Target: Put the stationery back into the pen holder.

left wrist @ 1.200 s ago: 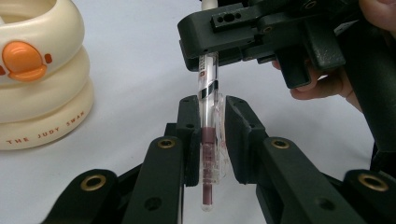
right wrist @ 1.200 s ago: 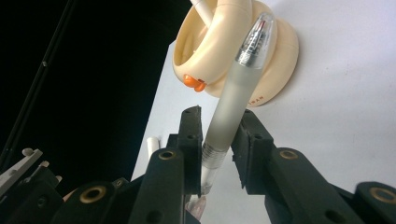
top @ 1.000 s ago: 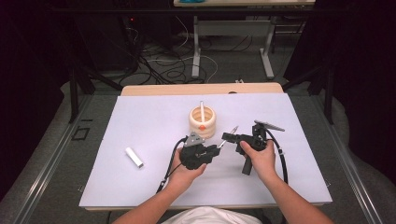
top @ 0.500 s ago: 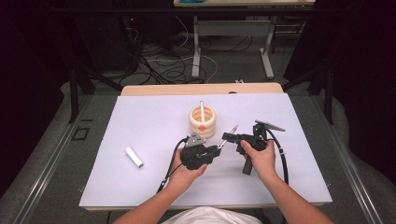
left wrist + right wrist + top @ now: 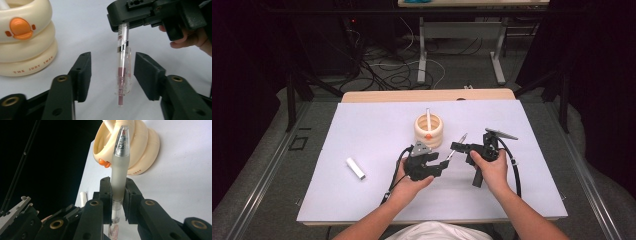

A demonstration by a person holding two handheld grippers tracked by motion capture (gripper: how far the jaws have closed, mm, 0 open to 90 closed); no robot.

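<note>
Right gripper view: right claw (image 5: 117, 200) clamps pen (image 5: 120, 170).

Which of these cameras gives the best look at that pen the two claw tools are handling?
The left gripper view: the pen's clear end hangs between the left gripper's open jaws, pink insides plain. The right gripper view shows its frosted barrel clamped in the right gripper. In the high view it is a thin sliver.
</note>
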